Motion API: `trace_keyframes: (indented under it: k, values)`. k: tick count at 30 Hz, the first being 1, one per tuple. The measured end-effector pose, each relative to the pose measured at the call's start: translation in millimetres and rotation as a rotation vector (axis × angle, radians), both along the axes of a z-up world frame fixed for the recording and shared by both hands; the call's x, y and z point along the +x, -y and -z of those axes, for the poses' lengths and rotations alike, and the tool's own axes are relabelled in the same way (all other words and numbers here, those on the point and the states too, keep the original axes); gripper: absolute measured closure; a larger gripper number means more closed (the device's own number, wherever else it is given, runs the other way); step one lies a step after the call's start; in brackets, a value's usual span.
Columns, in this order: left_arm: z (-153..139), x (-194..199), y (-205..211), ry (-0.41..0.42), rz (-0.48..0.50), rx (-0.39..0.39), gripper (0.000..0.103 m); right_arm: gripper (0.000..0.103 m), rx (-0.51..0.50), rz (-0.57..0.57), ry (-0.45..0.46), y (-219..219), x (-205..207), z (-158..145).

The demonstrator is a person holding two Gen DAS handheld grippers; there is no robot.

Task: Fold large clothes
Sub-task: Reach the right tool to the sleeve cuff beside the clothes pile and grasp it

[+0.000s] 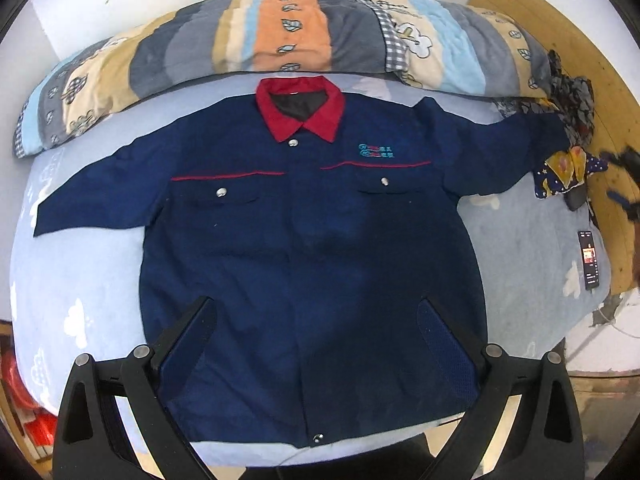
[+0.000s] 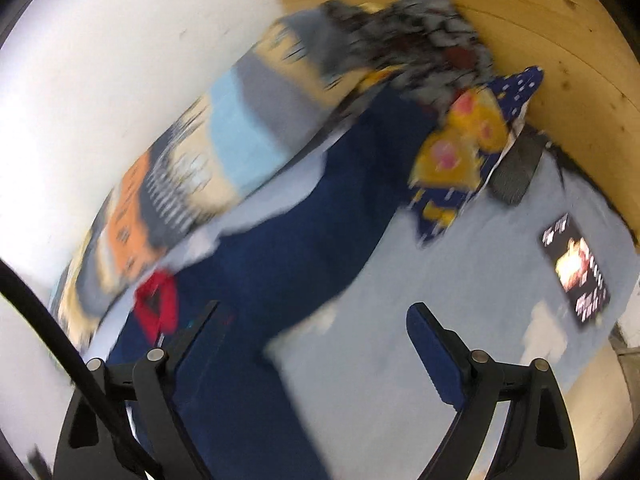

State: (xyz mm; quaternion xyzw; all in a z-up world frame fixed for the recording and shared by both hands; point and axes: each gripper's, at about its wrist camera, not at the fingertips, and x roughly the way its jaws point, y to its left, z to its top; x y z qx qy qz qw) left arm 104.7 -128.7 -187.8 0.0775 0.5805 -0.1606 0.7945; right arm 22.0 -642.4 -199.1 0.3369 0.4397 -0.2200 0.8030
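Lying flat on the bedsheet (image 1: 520, 240), the navy work jacket (image 1: 312, 248) spreads both sleeves toward 9 and 3 o'clock. Left gripper (image 1: 316, 320) and right gripper (image 2: 316, 328) hover released. Bare sheet lies beyond the hem at 6 o'clock.

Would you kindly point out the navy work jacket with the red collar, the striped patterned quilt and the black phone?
navy work jacket with red collar (image 1: 304, 240), left wrist view, chest panel.
striped patterned quilt (image 1: 288, 28), left wrist view, orange stripe.
black phone (image 1: 589, 260), left wrist view, lit screen.
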Motion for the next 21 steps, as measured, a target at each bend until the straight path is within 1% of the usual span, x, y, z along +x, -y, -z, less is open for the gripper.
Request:
trace_keyframes:
  k: [1,2,4,7,11,13,16,21]
  values:
    - [2,0,3,0.007,0.006,0.002,0.003,0.013,-0.004,0.015,-0.003,15,6,3]
    - [6,0,8,0.012,0.013,0.008,0.003,0.015,-0.01,0.04,-0.005,42,16,10]
    - [11,1,13,0.01,0.022,0.011,0.003,0.017,-0.006,0.059,-0.009,76,31,23]
    - [19,1,16,0.009,0.018,0.017,0.003,0.019,-0.031,0.112,-0.027,124,53,47]
    - [29,2,17,0.013,0.009,0.042,0.003,0.026,0.006,0.19,-0.031,174,68,82]
    - [34,3,18,0.016,0.005,0.056,0.003,0.026,0.022,0.217,-0.01,187,74,93]
    - [42,6,19,-0.001,-0.01,0.06,0.003,0.026,0.026,0.222,-0.007,198,85,104]
    - [47,7,24,-0.01,-0.013,0.064,0.003,0.026,0.009,0.209,-0.056,212,104,124]
